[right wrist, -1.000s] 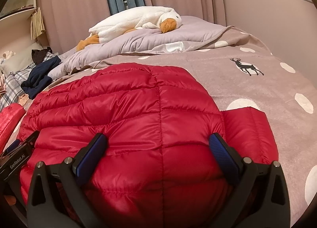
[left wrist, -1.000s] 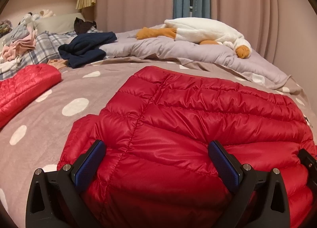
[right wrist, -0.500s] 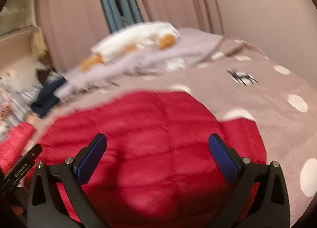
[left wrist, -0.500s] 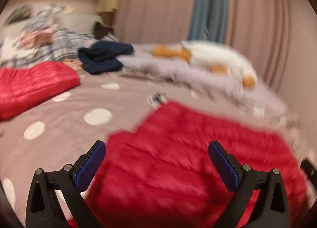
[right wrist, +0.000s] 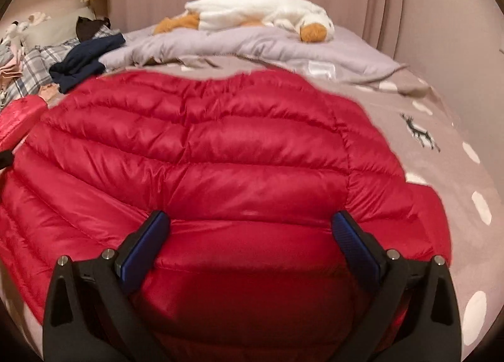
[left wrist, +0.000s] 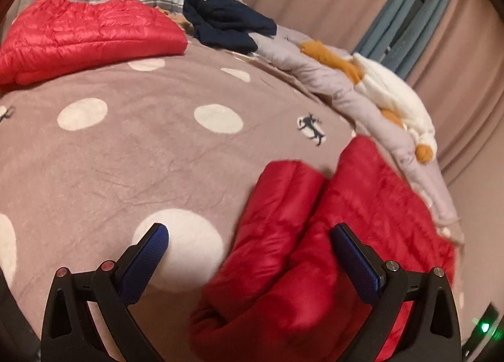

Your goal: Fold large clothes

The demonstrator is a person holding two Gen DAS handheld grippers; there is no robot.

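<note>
red down jacket (right wrist: pixel 220 154) lies spread on the polka-dot bed (left wrist: pixel 126 173), both the left hand-held gripper (left wrist: pixel 249 245) and right hand-held gripper (right wrist: pixel 249 229) gaping wide and empty above it. its slick, puffy shell could slip or spring open if pinched shallowly.

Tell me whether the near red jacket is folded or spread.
Folded: the jacket lies as a compact pad, a sleeve tucked along its side.

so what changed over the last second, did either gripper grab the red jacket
No grab: both grippers are open. The left gripper swung left off the red down jacket and now hangs over the polka-dot blanket beside the jacket's edge. The right gripper stayed over the jacket. The jacket, the goose plush and the folded red jacket look unmoved.
</note>
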